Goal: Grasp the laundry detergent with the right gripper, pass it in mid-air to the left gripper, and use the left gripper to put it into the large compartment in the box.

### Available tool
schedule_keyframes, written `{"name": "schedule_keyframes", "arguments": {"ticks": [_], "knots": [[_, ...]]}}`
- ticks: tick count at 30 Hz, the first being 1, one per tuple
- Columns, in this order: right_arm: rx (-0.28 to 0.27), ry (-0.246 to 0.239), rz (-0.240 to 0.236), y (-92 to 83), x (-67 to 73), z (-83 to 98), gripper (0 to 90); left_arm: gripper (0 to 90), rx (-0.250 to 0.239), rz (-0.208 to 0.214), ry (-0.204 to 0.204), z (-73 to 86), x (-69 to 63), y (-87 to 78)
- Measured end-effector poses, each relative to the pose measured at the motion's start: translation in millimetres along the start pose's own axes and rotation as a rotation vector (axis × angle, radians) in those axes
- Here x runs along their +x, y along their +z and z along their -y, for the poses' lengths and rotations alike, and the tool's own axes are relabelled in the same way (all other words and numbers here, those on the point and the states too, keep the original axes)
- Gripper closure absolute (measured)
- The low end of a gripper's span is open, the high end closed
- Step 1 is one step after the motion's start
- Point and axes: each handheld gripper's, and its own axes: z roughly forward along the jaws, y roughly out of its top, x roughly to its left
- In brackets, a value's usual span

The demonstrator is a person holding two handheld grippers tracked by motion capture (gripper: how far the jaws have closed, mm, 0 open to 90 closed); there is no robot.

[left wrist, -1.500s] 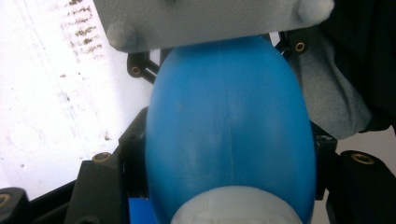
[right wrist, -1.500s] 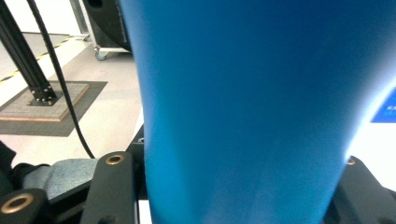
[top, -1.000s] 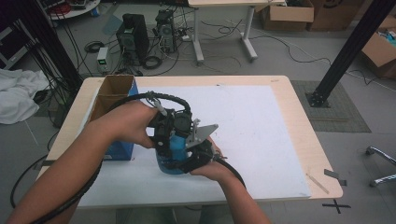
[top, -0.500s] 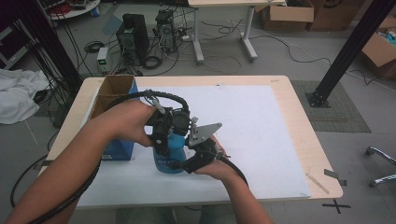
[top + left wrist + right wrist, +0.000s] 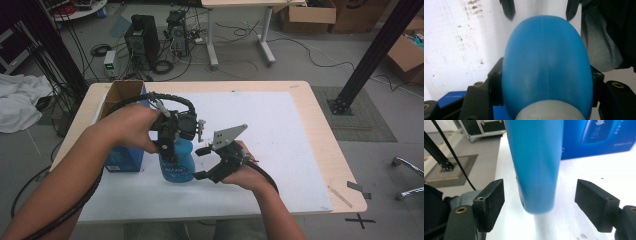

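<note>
- We clamp the left gripper (image 5: 172, 150) on the blue bottle (image 5: 177, 161) from above, steadying it upright.
- We hold the right gripper (image 5: 202, 162) spread, the bottle between its jaws, untouched.

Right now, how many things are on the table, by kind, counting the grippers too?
Bottle: 1
Box: 1
White mat: 1
Grippers: 2, the left gripper shut on the bottle, the right gripper open beside it
Total: 5
</note>
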Motion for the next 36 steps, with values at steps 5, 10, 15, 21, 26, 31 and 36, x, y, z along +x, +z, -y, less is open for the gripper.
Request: {"name": "schedule_keyframes", "arguments": {"ticks": [5, 10, 15, 21, 26, 31, 36], "knots": [[0.073, -0.009, 0.041, -13.6, 2.6, -3.4, 15.6, 38.2, 0.003, 0.003, -0.013, 2.9, 2.7, -3.2], [0.261, 0.043, 0.045, -24.2, -0.3, -9.4, 14.7, 38.2, 0.009, 0.007, -0.034, 4.7, 6.5, -7.5], [0.396, 0.087, 0.048, -29.7, -3.6, -14.3, 14.9, 38.1, 0.012, 0.002, -0.055, 5.1, 9.6, -15.2], [0.492, 0.077, 0.039, -43.8, 0.3, -22.8, 14.7, 38.1, 0.011, -0.002, -0.077, 6.3, 11.8, -26.0], [0.611, 0.073, 0.043, -49.1, 2.3, -25.2, 15.2, 38.1, 0.032, -0.001, -0.102, 6.2, 15.1, -35.2], [0.665, 0.065, 0.039, -57.4, 1.6, -30.1, 15.5, 38.1, 0.035, 0.004, -0.180, 8.4, 22.4, -48.8], [0.711, 0.048, 0.065, -66.9, -1.2, -35.7, 15.4, 38.0, 0.052, 0.024, -0.289, 15.0, 30.0, -63.6]]}}
